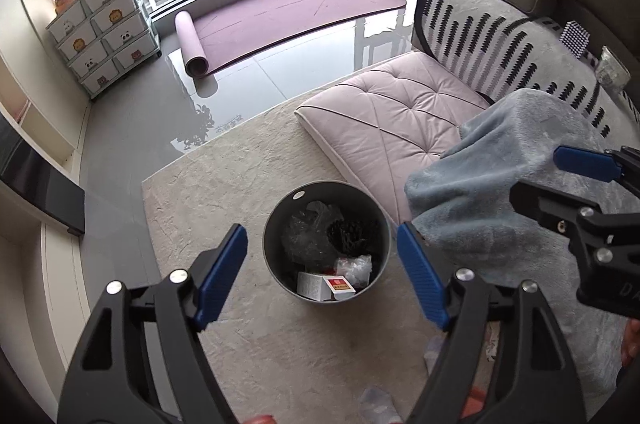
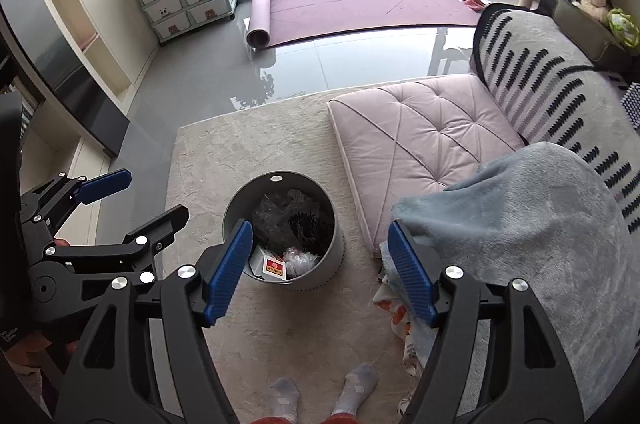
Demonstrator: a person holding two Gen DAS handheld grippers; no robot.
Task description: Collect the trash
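Note:
A round grey trash bin [image 1: 280, 272] stands on the beige rug; it also shows in the right wrist view [image 2: 336, 248]. Inside lie crumpled clear plastic [image 1: 310, 232], a black mesh piece [image 1: 352, 234] and a white box with a red label [image 1: 326, 286]. My left gripper [image 1: 322, 264] is open and empty, high above the bin. My right gripper [image 2: 320, 256] is open and empty, also above the bin. The right gripper shows at the right edge of the left wrist view [image 1: 568, 180]; the left gripper shows at the left of the right wrist view [image 2: 132, 196].
A pink floor cushion [image 1: 400, 112] lies beside the bin. A grey-blue blanket [image 1: 500, 160] drapes off the sofa [image 1: 500, 36]. A purple yoga mat [image 1: 288, 16] lies by the window, a drawer unit [image 1: 104, 32] to the left. The person's socked feet [image 2: 320, 396] stand on the rug [image 2: 256, 144].

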